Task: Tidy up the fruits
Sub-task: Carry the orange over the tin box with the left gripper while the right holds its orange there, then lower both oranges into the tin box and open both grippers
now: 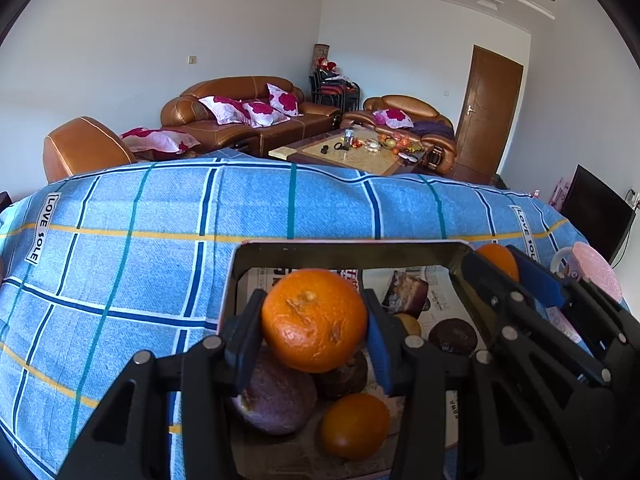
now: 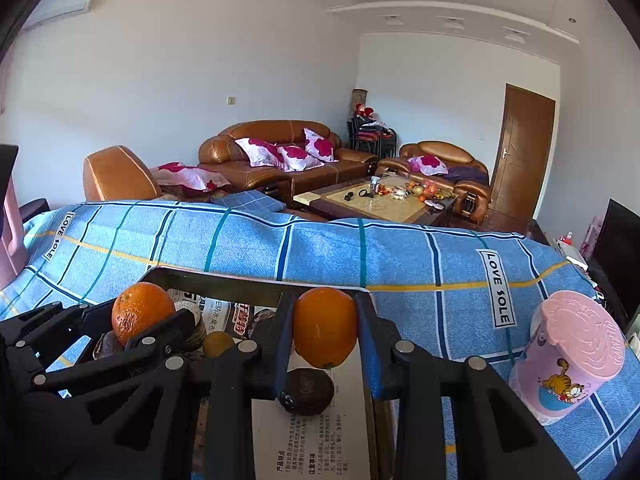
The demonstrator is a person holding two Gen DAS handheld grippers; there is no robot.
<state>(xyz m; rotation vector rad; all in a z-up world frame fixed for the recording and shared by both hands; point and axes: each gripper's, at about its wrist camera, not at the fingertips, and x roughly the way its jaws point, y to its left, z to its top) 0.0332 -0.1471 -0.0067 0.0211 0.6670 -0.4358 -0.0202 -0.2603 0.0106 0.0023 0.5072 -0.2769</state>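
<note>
Two oranges are hanging over the box (image 1: pixel 256 252): you are clamping a scarred orange (image 1: pixel 314 320) in the left gripper (image 1: pixel 314 330) and a smooth orange (image 2: pixel 325 327) in the right gripper (image 2: pixel 325 334), so be lowering each gently onto bare newspaper (image 1: pixel 440 284).

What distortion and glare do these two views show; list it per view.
Left wrist view: fisheye bends the blue plaid cloth into a dome, corners vignette black, glossy highlight on the held orange. Right wrist view: same bowing, the pink mug leans outward, soft sheen on the smooth orange; both views sharp.
</note>
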